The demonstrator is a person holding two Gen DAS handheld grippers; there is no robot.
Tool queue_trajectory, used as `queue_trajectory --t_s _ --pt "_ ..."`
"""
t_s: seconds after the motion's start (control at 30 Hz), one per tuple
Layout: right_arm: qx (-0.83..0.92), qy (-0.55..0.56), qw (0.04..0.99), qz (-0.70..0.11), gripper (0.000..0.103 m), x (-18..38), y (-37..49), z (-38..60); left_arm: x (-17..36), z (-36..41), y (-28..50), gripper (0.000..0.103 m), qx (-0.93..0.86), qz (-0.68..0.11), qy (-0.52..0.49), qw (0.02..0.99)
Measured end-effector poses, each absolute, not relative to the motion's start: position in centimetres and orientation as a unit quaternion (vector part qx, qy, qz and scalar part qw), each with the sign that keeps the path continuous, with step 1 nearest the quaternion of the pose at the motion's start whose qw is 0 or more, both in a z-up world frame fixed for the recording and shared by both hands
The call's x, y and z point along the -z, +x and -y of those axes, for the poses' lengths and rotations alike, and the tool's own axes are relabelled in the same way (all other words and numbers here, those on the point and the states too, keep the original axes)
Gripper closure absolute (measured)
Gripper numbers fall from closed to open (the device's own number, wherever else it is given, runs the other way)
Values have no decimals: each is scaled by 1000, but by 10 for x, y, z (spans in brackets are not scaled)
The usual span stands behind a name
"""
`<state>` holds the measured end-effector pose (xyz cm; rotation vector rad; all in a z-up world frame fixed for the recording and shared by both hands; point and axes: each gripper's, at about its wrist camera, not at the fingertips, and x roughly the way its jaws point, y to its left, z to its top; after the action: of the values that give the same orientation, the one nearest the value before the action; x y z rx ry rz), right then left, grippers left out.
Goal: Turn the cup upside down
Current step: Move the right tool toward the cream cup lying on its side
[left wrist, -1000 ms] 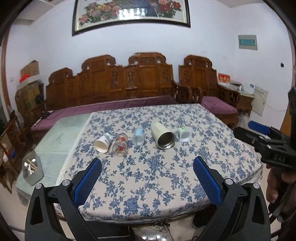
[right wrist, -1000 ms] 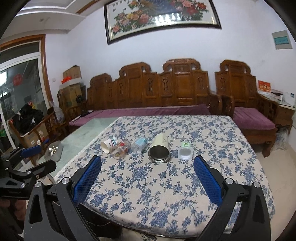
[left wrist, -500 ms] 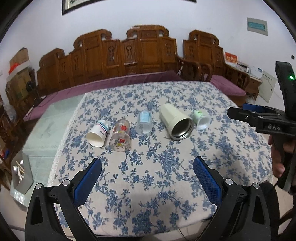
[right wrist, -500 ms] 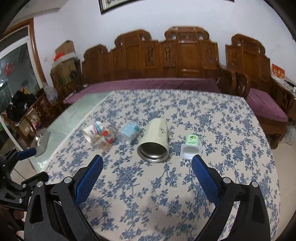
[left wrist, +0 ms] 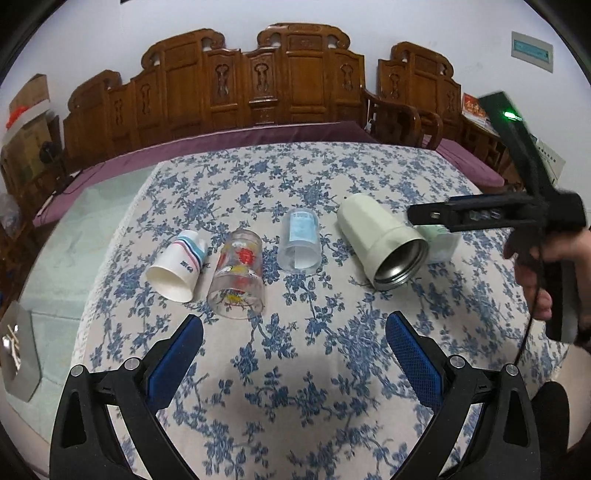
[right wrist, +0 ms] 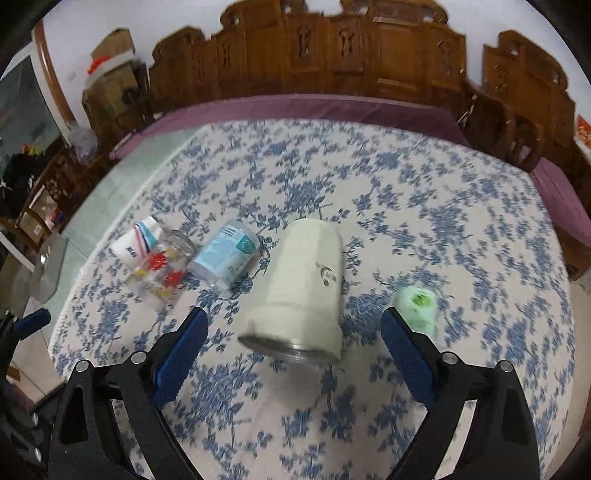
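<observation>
floral tablecloth [left wrist: 295, 369], carved wooden bench [left wrist: 258, 92] behind

From my left wrist view, the right gripper [left wrist: 421, 214] covers most of the small green cup [left wrist: 441, 242]. My right wrist view is motion-blurred; the paper cup [right wrist: 138, 240] sits partly hidden behind the printed glass [right wrist: 162, 267].

Home living room, carved wooden sofa [left wrist: 295, 85], floral tablecloth [left wrist: 295, 369]

Carved wooden bench [left wrist: 295, 85], white wall [left wrist: 424, 22]
</observation>
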<state>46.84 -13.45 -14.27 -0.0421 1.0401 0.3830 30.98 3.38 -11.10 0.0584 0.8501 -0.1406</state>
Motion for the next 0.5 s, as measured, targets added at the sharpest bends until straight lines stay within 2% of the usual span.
queue_trajectory --t_s 0.2,0.5 --pt "-170 -50 829 -531 9 166 507 116 130 -34 328 8 70 -424 30 902" --pt "-169 -25 768 -618 11 207 547 113 147 -40 334 8 75 -441 23 894"
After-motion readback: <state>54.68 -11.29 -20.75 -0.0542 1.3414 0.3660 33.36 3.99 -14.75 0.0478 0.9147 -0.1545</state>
